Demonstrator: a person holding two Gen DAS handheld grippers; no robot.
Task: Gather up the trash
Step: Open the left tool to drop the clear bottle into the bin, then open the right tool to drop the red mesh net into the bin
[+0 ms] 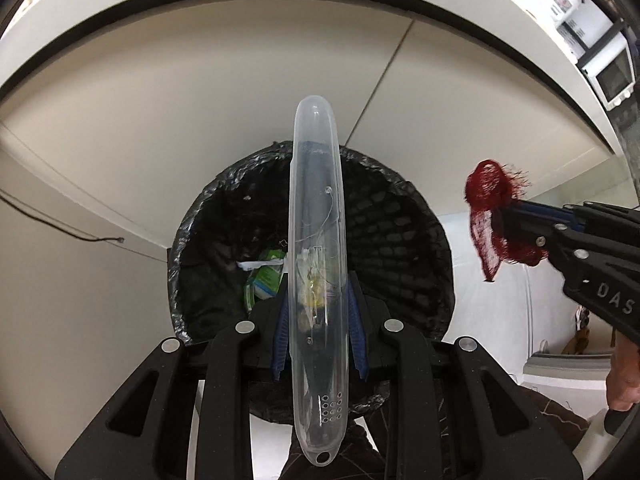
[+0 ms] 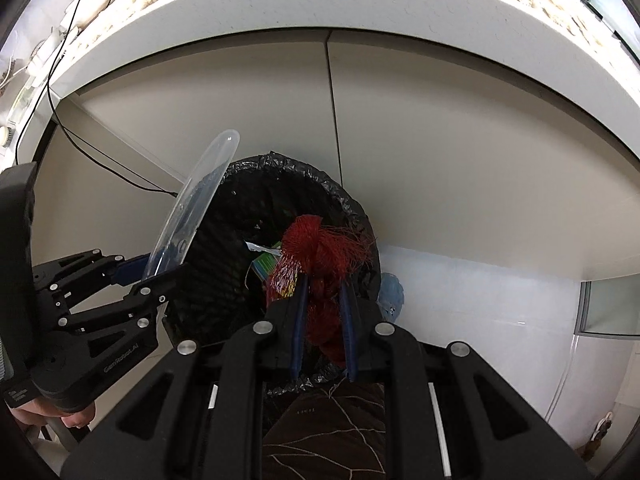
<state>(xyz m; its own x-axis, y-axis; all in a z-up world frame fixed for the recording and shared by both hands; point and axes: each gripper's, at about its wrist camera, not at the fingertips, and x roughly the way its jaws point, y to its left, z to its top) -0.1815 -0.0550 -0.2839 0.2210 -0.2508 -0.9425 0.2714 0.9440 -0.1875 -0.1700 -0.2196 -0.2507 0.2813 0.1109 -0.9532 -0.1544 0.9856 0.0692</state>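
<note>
Left gripper clamped on clear case, held edge-up. Right gripper pinched shut on red netting. Below both, black-lined bin, mouth open, green packet already at the bottom. Likely risks: long case catching on the rim and tipping outside if released off-centre; netting strands snagging on the right pads and clinging instead of dropping.
</note>
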